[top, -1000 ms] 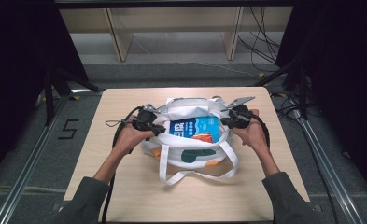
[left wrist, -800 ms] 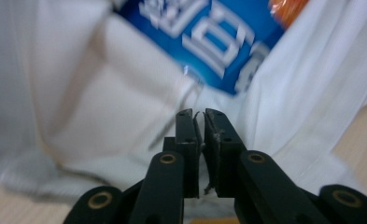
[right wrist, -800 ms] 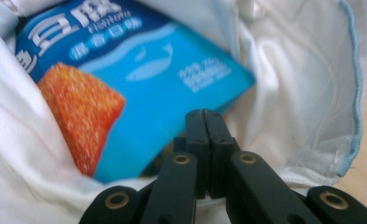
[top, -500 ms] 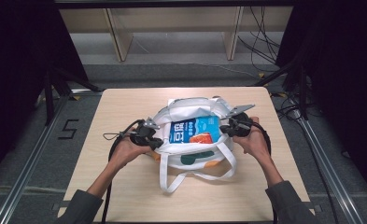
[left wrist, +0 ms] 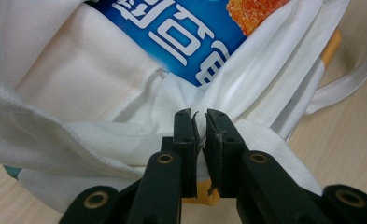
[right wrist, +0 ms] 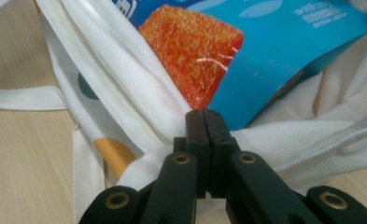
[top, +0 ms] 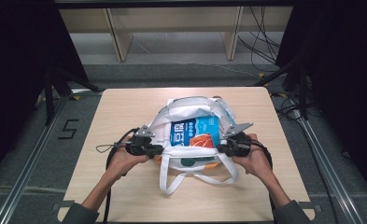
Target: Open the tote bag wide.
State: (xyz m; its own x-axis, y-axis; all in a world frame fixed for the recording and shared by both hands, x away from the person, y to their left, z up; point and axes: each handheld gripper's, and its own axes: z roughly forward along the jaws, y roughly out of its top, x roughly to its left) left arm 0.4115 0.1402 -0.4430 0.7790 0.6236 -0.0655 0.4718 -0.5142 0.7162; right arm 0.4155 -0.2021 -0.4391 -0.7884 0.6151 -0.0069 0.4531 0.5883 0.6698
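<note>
We pinch the white bag (top: 190, 140) at mid-frame — left gripper (left wrist: 199, 122) clamped on its left rim, right gripper (right wrist: 204, 120) on its right rim, blue packet (top: 194, 133) between them.

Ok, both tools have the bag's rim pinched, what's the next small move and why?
Probably spread the left tool and right tool apart to widen the white tote bag's mouth, since each grips rim cloth on opposite sides and the blue snack packet sits half inside.
</note>
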